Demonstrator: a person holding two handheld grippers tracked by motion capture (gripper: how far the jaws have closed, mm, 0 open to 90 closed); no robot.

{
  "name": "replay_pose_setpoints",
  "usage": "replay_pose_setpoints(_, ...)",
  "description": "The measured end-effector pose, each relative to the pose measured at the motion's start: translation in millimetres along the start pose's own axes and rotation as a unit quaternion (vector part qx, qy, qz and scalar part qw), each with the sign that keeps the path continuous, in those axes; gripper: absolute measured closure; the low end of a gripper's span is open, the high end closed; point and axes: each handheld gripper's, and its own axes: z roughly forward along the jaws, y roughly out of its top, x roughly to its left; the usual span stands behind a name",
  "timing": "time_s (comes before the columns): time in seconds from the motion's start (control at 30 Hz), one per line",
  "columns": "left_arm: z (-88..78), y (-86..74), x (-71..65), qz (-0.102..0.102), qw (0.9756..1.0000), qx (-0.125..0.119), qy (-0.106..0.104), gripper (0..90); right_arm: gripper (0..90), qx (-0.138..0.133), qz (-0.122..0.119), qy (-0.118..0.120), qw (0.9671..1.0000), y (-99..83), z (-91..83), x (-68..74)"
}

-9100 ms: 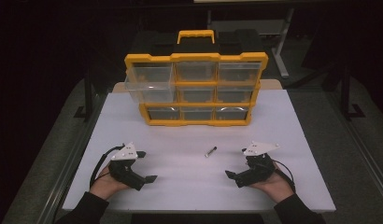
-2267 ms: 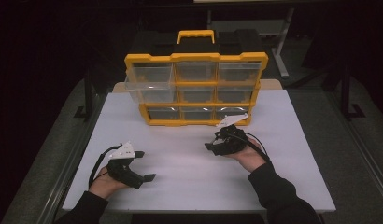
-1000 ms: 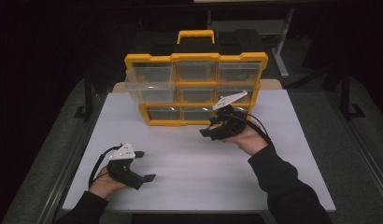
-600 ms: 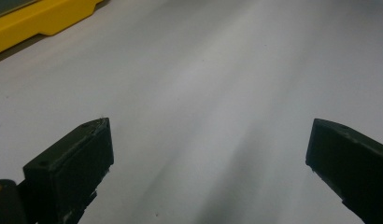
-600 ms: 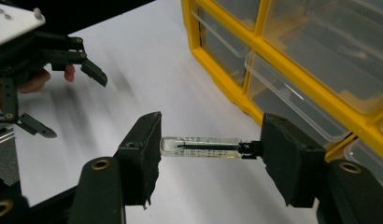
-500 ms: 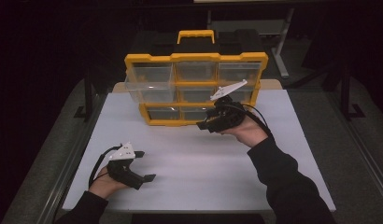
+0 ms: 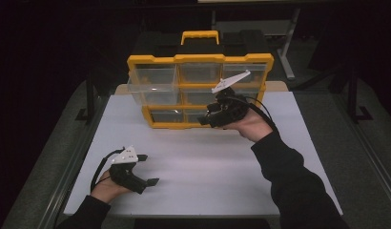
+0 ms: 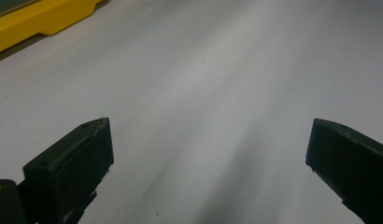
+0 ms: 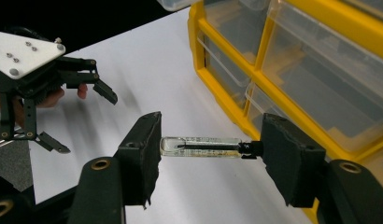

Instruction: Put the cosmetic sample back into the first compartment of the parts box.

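Right gripper is up off the table, in front of the yellow drawer organizer, jaws clamped endwise on a small clear vial with a black cap: one pad on the glass bottom end, the other on the cap, vial lying level between them. In the right gripper view the vial spans the whole gap, a thin dark rod inside it, the organizer's clear drawers just behind and to the right. In the high view the gripper sits over the organizer's lower middle drawers, grey plate tilted up, cable looping back over the hand; vial too small to make out there. Top-left drawer is pulled out toward the near side, looks clear and see-through. Left gripper rests at the near left of the white table, well apart from the organizer, jaws spread wide with nothing between them; left gripper view shows bare table between the two black pads and a yellow corner of the organizer far left. The left gripper also shows in the right gripper view, far left, jaws apart.
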Motion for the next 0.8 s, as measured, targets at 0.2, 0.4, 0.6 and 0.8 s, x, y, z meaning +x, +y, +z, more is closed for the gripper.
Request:
replay_pose_setpoints(0.2,-0.1,0.0,0.0,0.0,1.0,0.0,0.0,0.2,38.7,-0.004,0.002,0.005,1.0,11.0,-5.0,-0.8)
replay_pose_setpoints(0.4,-0.1,-0.1,0.2,0.0,1.0,0.001,-0.001,0.2,38.7,-0.007,-0.001,0.008,0.9999,18.4,-7.8,-2.5)
replay_pose_setpoints(0.6,-0.3,-0.2,0.4,-0.001,1.0,0.001,-0.001,0.2,38.7,-0.007,-0.002,0.013,0.9999,28.7,-11.5,-2.0)
replay_pose_setpoints(0.8,-0.5,-0.2,0.5,0.0,1.0,0.0,-0.001,0.2,38.7,-0.013,-0.012,0.014,0.9997,42.6,-16.7,0.7)
